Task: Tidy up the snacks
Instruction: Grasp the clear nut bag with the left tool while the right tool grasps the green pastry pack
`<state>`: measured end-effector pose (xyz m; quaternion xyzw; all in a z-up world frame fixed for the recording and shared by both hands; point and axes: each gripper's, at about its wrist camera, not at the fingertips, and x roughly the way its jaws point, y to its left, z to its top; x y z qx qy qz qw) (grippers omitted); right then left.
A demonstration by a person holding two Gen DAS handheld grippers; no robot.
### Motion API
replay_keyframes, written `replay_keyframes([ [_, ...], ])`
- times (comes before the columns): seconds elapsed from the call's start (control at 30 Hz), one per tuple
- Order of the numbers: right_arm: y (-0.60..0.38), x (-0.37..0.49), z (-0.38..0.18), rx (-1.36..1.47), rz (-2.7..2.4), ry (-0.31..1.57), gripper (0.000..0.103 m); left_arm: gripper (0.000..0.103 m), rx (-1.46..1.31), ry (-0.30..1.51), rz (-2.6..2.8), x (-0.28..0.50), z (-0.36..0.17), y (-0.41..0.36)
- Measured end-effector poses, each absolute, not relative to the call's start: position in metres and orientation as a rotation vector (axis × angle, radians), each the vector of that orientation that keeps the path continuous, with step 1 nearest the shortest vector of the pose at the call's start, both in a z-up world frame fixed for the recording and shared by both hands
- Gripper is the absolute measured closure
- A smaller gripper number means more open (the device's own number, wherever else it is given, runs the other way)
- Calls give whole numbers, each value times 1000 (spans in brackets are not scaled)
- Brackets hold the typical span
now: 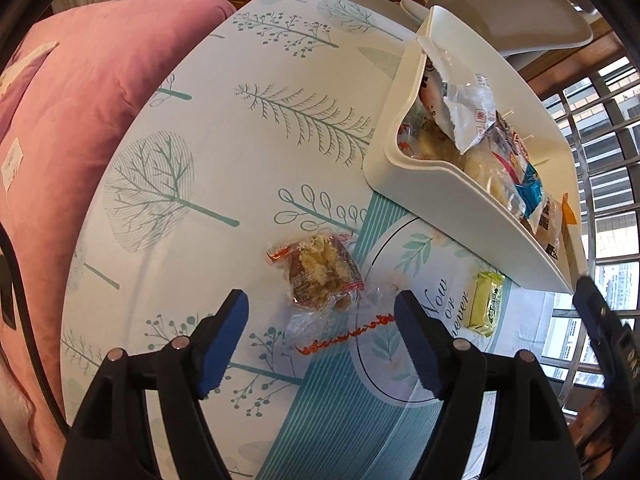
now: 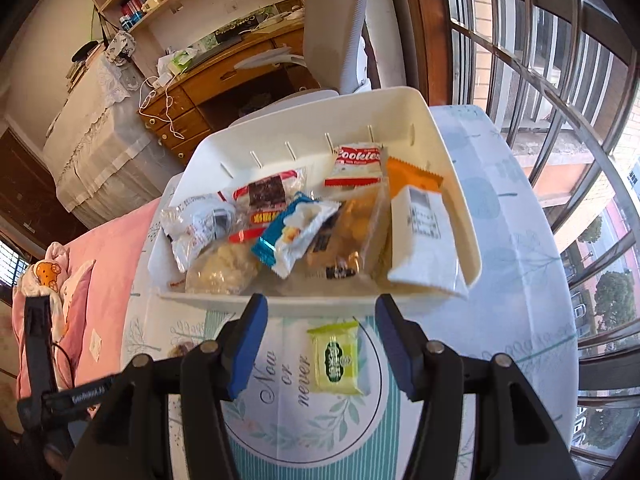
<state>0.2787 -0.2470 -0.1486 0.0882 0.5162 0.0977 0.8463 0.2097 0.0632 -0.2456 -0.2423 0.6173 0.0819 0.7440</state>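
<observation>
Left wrist view: the left gripper points steeply down at the table, its blue-padded fingers spread apart and gripping nothing. A clear-wrapped pastry lies flat on the tree-print tablecloth, framed between the two fingertips but beyond them; whether a pad touches the crinkled wrapper edge with its red serrated seal cannot be told. To the right, a small yellow-green snack packet rests on the printed circle reading "Now or never". Past both, a white bin sits on the cloth, filled with assorted snack bags. A pink cushion lies off the table's left edge. At the right border the dark body of the other gripper shows.

Right wrist view: the right gripper likewise has its fingers parted, nothing clamped. The yellow-green snack packet lies flat on the cloth between them, clear of both pads. Just beyond stands the white bin, its near wall next to the fingertips. Inside: a white pouch at right, an orange packet, a red "Cookies" packet, a blue-and-white wrapper, and several clear bags. Farther back: a white chair, a wooden desk, shelves, and a barred window at right.
</observation>
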Motion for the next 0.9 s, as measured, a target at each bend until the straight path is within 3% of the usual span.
replay_keyframes([
  [0.8, -207, 250, -246, -45, 277, 1216, 47, 29, -522, 1518, 275, 241, -298, 43],
  [0.9, -207, 252, -248, -56, 270, 1214, 54, 39, -528, 1537, 274, 239, -304, 42],
])
